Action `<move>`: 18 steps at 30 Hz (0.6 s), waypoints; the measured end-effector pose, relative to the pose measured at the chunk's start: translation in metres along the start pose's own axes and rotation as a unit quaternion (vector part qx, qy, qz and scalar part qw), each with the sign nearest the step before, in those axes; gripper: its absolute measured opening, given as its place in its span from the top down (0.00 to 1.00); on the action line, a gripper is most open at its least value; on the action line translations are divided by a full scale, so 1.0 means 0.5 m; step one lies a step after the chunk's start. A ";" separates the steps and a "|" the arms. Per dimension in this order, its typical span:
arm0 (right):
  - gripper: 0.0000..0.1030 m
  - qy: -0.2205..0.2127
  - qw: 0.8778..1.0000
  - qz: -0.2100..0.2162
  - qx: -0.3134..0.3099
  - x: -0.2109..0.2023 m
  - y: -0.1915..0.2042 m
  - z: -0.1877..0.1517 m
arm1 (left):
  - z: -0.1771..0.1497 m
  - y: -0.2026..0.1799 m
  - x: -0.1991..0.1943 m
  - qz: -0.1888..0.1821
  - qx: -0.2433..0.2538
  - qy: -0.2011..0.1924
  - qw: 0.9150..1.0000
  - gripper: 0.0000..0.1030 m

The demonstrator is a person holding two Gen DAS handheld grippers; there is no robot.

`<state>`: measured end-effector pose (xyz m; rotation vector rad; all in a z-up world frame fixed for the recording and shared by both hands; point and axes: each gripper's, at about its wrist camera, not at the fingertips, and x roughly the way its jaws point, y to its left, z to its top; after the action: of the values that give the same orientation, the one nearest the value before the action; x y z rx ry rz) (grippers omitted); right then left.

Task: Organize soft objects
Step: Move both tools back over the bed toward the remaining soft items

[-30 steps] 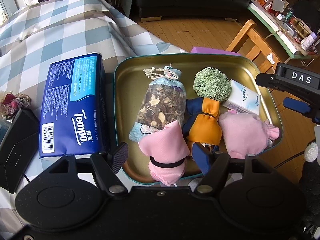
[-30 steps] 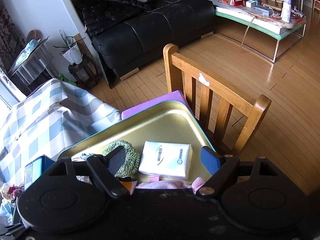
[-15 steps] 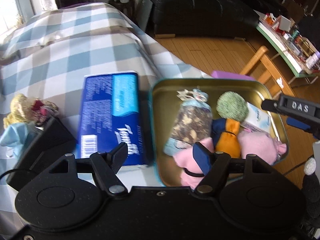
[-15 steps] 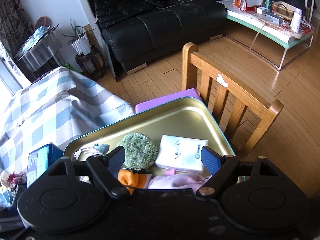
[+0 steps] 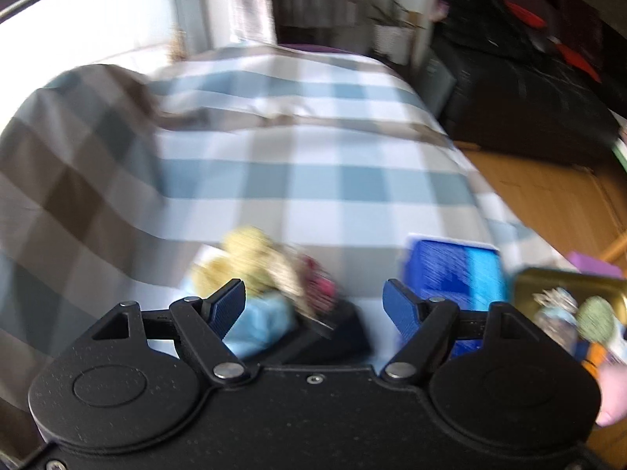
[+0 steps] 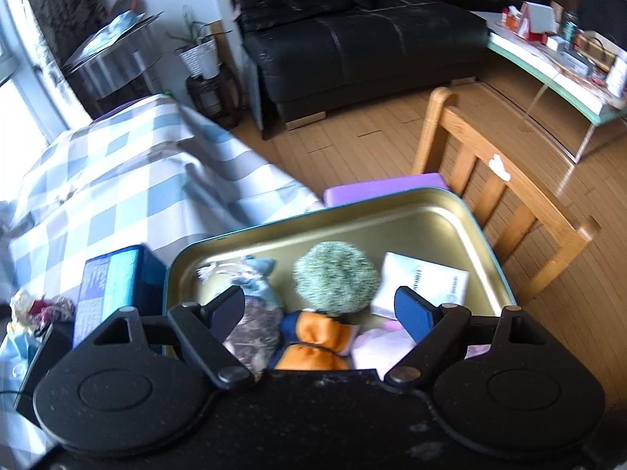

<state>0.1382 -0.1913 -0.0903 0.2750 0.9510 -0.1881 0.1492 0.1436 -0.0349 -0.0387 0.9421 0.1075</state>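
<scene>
My left gripper (image 5: 314, 305) hangs over the checked cloth (image 5: 298, 164), its jaws opening with nothing between them. Just beyond its fingertips lies a blurred yellow and red soft bundle (image 5: 254, 262) on light blue fabric (image 5: 260, 325), beside a black box (image 5: 337, 333). My right gripper (image 6: 318, 308) stands open and empty above the gold tray (image 6: 392, 201). The tray holds a green fuzzy ball (image 6: 337, 278), an orange and blue pouch (image 6: 313, 338), a dried-flower sachet (image 6: 254, 315), a white tissue packet (image 6: 425, 282) and a pink soft toy (image 6: 378, 346).
A blue tissue pack (image 6: 109, 286) lies left of the tray, seen too in the left wrist view (image 5: 454, 274). A wooden chair (image 6: 509, 199) and a purple pad (image 6: 384, 188) stand behind the tray. A black sofa (image 6: 352, 47) and a cluttered low table (image 6: 556, 62) sit further off.
My left gripper has swung left, away from the tray to the yellow bundle, and its jaws have spread. My right gripper has drifted left over the tray, bringing the pouch and sachet into view.
</scene>
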 end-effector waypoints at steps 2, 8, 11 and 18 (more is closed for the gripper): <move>0.19 0.002 1.000 0.006 -0.009 -0.002 0.019 0.004 | 0.023 0.044 0.009 0.025 -0.020 -0.014 0.999 0.26; 0.18 0.005 0.998 0.023 -0.053 -0.011 0.100 0.006 | 0.053 0.145 0.058 0.102 -0.072 -0.032 0.992 0.22; 0.18 0.010 0.996 0.032 -0.082 -0.012 0.148 0.006 | 0.040 0.182 0.094 0.110 -0.080 -0.009 0.991 0.22; 0.18 0.021 0.985 0.057 -0.162 -0.012 0.290 -0.002 | 0.033 0.255 0.168 0.083 -0.104 0.065 0.989 0.22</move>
<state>0.1745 -0.0530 -0.0643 0.0332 0.9892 0.0797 0.1976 0.2779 -0.0913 -0.1613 1.0614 0.3607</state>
